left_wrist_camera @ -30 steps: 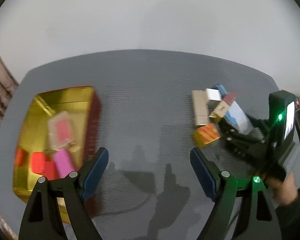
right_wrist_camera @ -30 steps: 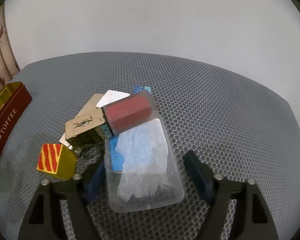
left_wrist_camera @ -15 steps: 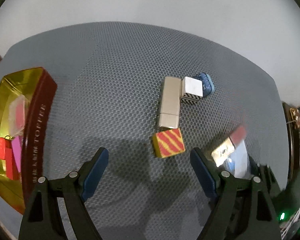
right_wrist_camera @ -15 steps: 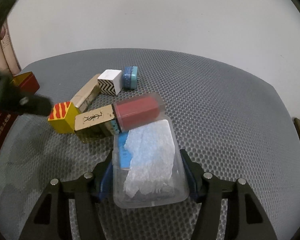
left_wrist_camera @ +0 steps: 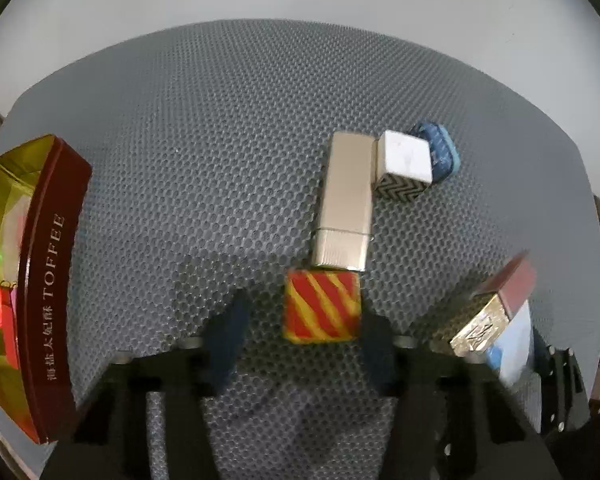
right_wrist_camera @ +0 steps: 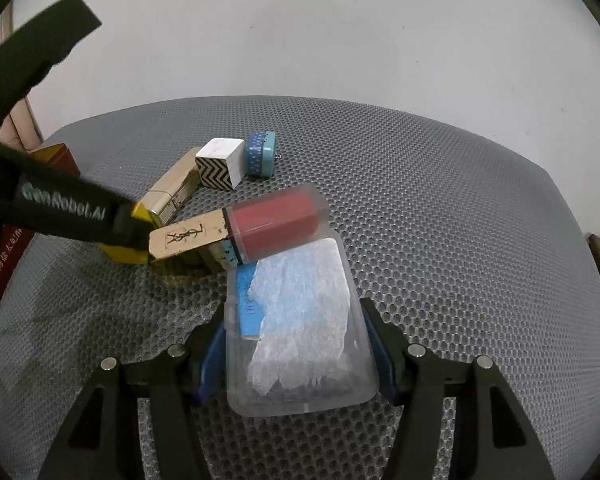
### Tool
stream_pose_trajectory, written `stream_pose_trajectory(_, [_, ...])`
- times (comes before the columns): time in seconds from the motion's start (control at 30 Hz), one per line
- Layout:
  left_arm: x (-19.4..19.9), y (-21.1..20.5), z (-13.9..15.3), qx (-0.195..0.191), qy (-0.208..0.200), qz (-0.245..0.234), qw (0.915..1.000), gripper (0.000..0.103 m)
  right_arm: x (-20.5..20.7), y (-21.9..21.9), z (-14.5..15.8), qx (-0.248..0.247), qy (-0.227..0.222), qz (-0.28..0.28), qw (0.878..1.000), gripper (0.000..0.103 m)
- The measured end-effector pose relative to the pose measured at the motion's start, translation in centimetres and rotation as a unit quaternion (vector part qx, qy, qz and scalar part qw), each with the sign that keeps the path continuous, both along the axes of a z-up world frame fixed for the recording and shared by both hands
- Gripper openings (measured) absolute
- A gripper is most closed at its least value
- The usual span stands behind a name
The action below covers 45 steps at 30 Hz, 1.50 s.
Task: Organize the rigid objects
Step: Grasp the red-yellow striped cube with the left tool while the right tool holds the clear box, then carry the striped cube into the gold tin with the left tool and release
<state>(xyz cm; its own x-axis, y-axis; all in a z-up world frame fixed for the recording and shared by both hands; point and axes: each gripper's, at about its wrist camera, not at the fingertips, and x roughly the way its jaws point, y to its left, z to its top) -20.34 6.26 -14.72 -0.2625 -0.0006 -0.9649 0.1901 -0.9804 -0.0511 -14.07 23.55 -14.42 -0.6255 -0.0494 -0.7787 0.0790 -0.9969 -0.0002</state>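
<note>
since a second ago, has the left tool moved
Yes. The left tool has moved right, away from the toffee tin, to straddle the striped cube, closing.

In the left wrist view the left tool is smeared by motion as its jaws close around the striped cube, so whether the pads touch it cannot be told. From the right wrist view, that tool's arm hides most of the cube. Left of the cube, the toffee tin is cut off by the picture's edge, its contents unclear.
</note>
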Motion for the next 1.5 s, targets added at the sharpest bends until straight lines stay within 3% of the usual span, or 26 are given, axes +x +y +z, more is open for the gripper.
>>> stream_pose_trajectory(0.03, [0.1, -0.2, 0.0, 0.0, 0.0, 0.001, 1.0, 0.029, -0.1, 0.0, 0.0, 0.001, 0.0, 0.0, 1.0, 0.062])
stream_pose_trajectory(0.23, [1.6, -1.8, 0.6, -0.017, 0.018, -0.009, 0.9997, 0.028, 0.0, -0.3, -0.1, 0.022, 0.006, -0.001, 1.0, 0.061])
stream_pose_trajectory(0.5, [3.4, -3.5, 1.9, -0.022, 0.049, -0.008, 0.9985, 0.028, 0.6, -3.2, -0.1, 0.122, 0.042, 0.015, 0.992, 0.061])
stream_pose_trajectory(0.63, [4.7, -4.7, 2.7, -0.021, 0.061, -0.01, 0.9978, 0.028, 0.8, -4.4, -0.1, 0.178, 0.067, 0.006, 0.982, 0.061])
stream_pose_trajectory(0.73, [5.6, -5.8, 3.3, -0.021, 0.069, -0.012, 0.9974, 0.028, 1.0, -5.8, -0.3, 0.251, 0.093, 0.007, 0.963, 0.061])
stream_pose_trajectory(0.8, [5.2, -5.4, 3.3, -0.019, 0.074, -0.01, 0.9971, 0.028, 1.0, -6.3, -0.3, 0.271, 0.101, 0.008, 0.957, 0.061])
stream_pose_trajectory(0.87, [5.3, -5.7, 3.6, -0.015, 0.077, -0.007, 0.9969, 0.028, 1.8, -6.9, 0.1, 0.263, 0.1, 0.005, 0.96, 0.061])
stream_pose_trajectory(0.93, [5.9, -7.1, 3.9, -0.012, 0.082, 0.0, 0.9966, 0.028, 2.2, -6.8, 0.7, 0.226, 0.088, 0.0, 0.97, 0.061])
stream_pose_trajectory(1.1, [7.2, -9.3, 3.8, -0.015, 0.092, 0.018, 0.9954, 0.028, 2.0, -4.1, 0.3, 0.087, 0.046, -0.039, 0.994, 0.061])
stream_pose_trajectory(1.23, [8.0, -11.8, 4.4, -0.016, 0.099, 0.035, 0.9944, 0.028, 1.9, -2.5, -0.6, -0.004, 0.012, -0.074, 0.997, 0.061])
stream_pose_trajectory(1.5, [9.9, -16.6, 4.8, -0.027, 0.095, 0.069, 0.9927, 0.028, 2.4, -4.2, -1.6, 0.021, 0.005, -0.062, 0.998, 0.061])
